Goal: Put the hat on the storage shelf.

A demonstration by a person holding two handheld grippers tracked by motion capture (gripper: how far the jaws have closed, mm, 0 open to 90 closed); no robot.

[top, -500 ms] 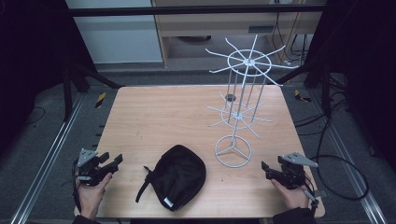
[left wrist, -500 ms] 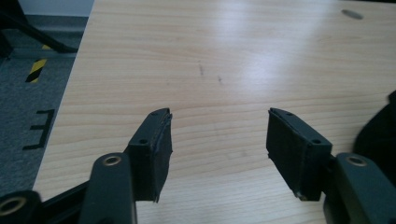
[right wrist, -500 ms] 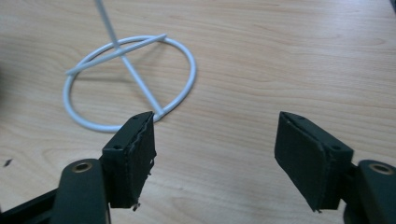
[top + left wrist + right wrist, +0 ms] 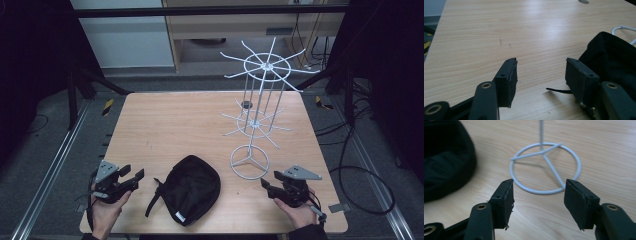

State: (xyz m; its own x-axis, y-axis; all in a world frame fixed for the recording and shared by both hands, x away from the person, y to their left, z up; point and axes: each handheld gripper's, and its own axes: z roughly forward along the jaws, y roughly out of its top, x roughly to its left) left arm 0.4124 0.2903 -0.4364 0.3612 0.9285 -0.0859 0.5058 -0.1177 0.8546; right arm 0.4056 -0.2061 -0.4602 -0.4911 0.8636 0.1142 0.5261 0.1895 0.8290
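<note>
Here, both grippers' jaws are apart; black bag lies between them, beside white wire rack.

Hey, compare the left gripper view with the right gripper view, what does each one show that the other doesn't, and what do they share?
Left gripper view: a thin black strap lying on the wood between the open jaws of the left claw, and a small dark disc at the far edge.

Right gripper view: the full ring base of the white wire rack, with its upright post, just beyond the open right claw.

Both: the black bag and the wooden table.
</note>
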